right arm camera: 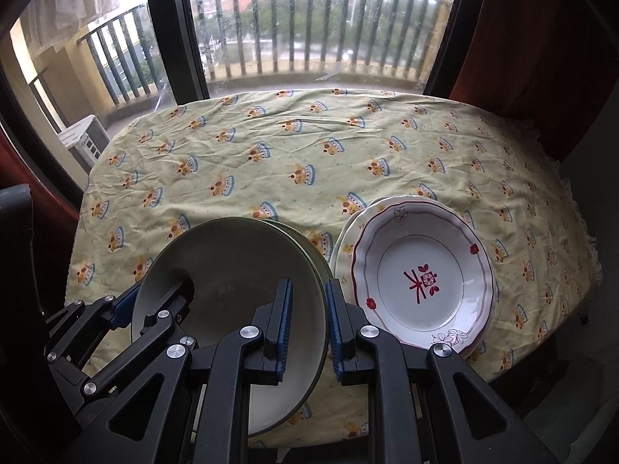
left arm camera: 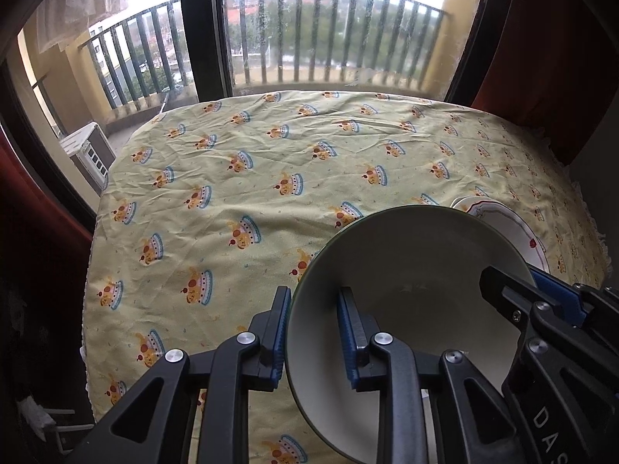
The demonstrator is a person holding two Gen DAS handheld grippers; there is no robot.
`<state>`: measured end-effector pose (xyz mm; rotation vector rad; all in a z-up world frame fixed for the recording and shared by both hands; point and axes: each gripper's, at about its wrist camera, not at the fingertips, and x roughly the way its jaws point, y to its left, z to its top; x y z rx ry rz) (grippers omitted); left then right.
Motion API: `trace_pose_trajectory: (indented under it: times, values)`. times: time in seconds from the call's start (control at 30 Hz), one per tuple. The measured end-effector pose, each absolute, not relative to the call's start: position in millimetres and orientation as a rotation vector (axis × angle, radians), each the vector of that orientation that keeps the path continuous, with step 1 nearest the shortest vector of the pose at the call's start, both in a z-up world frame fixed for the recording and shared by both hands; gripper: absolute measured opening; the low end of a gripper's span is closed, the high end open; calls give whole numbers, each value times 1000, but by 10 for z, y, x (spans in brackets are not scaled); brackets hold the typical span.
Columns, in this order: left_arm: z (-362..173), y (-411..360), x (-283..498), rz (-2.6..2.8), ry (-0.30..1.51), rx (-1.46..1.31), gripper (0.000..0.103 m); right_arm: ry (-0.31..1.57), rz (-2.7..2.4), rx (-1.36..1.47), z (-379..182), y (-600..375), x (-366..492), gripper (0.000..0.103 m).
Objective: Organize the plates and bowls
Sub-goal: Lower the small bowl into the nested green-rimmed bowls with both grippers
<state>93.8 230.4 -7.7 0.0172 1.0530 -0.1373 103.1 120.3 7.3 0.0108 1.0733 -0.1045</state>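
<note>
On a table draped in a wrinkled yellow tablecloth point(left arm camera: 271, 162) printed with small cartoon figures, two hand-held grippers hold one green-rimmed bowl point(left arm camera: 406, 270) from opposite sides. The left gripper point(left arm camera: 315, 342) is clamped on the bowl's left wall, one blue pad outside and one inside. The right gripper point(right arm camera: 307, 330) is clamped on the bowl's right wall in the same way. The bowl point(right arm camera: 232, 270), cream inside, is tilted with its opening towards the cameras. In the right wrist view, the green rim of another dish point(right arm camera: 309, 247) shows close behind it; whether the two touch I cannot tell. Just beside the bowl, to its right, lies a white plate point(right arm camera: 423, 278) with a red scalloped border and a red design at its centre, resting on another plate. Beyond the table, a large window point(left arm camera: 309, 19) looks onto a balcony railing.
</note>
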Motion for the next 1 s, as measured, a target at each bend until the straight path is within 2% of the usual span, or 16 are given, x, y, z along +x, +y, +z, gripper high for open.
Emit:
trace_pose_trajectory:
  times: [1.0]
  values:
    - [-291, 2063, 1165, -135, 1090, 143, 22, 1130, -106, 135, -348, 913, 1298, 21]
